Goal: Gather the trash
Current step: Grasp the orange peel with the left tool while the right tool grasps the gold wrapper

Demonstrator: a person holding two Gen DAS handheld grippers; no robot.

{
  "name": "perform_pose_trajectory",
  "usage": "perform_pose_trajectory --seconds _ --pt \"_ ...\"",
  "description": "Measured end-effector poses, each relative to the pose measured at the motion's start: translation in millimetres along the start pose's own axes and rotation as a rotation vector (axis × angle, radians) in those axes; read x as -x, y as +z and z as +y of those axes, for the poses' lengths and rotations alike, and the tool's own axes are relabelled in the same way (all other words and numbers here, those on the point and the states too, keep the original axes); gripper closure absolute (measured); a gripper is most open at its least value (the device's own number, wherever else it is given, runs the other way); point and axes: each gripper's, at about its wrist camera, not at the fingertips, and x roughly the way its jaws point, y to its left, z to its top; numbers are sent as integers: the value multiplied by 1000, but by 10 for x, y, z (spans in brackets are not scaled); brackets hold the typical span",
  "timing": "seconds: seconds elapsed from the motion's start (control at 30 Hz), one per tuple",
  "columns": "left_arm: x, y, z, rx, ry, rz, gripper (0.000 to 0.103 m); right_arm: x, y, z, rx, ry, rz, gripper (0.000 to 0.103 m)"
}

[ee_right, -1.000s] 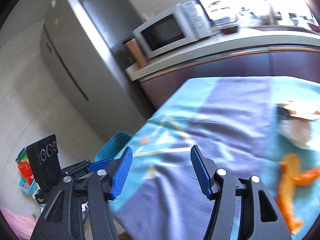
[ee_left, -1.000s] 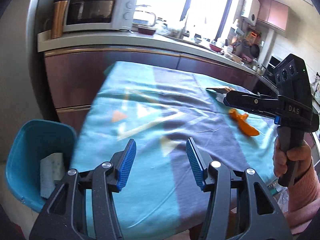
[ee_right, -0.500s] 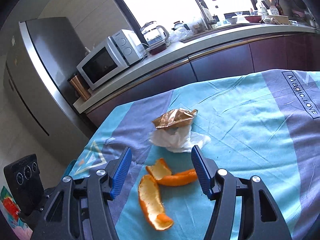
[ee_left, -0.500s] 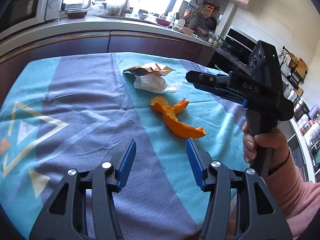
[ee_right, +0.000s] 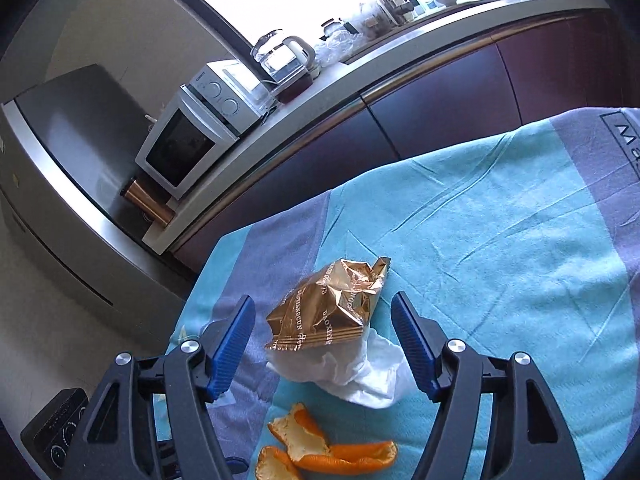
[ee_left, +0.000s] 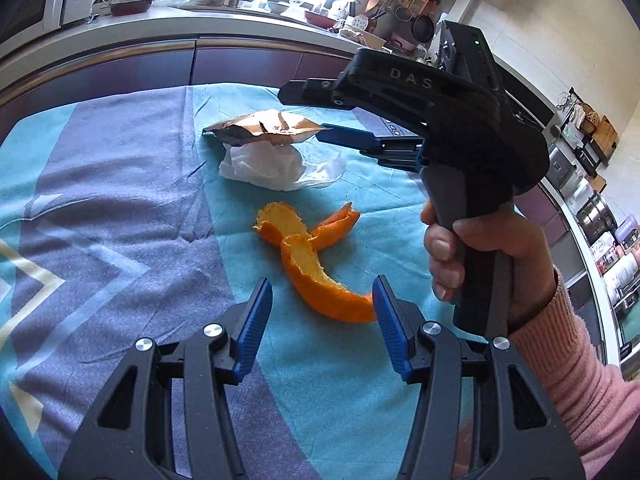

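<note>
An orange peel (ee_left: 316,258) lies on the teal and purple tablecloth (ee_left: 120,208). My left gripper (ee_left: 322,302) is open and empty, its jaws on either side of the peel's near end. Behind the peel a crumpled white tissue (ee_left: 266,166) lies under a gold foil wrapper (ee_left: 266,128). My right gripper (ee_right: 322,320) is open and empty, with the gold wrapper (ee_right: 332,310) and the tissue (ee_right: 360,376) between its jaws. The peel shows low in the right wrist view (ee_right: 328,450). The right gripper also shows in the left wrist view (ee_left: 312,114), beside the wrapper.
A kitchen counter (ee_right: 360,64) with a microwave (ee_right: 200,128) and a kettle (ee_right: 286,60) runs behind the table. A grey fridge (ee_right: 60,180) stands to the left. Cluttered shelves (ee_left: 600,220) are at the far right.
Both grippers swung right from the table's left end and the blue bin toward the trash. The left one closed in on the peel, the right one on the wrapper and tissue.
</note>
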Motion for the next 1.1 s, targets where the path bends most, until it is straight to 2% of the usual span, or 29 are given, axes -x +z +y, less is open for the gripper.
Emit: perform_pose_trajectory --seconds 0.13,0.2,0.27,0.37,0.5,0.7,1.1 --pt "-74 27 34 20 -14 21 53 -110 -12 -25 -24 15 30 36" --pt "-117 30 63 31 -24 35 55 -128 -14 -51 -43 27 31 43" --pt "-153 32 88 44 -40 46 61 -151 -20 -79 -53 36 41 58" --pt "-187 33 119 58 -57 55 67 -155 -49 -97 -53 38 42 72" --pt "-181 34 120 50 -43 49 81 -117 -79 -121 -52 41 29 75" --pt "-143 20 172 62 -56 42 96 13 -78 -97 -39 57 -15 76" --pt "155 -33 274 69 -61 -15 98 301 -114 11 -9 98 -77 76"
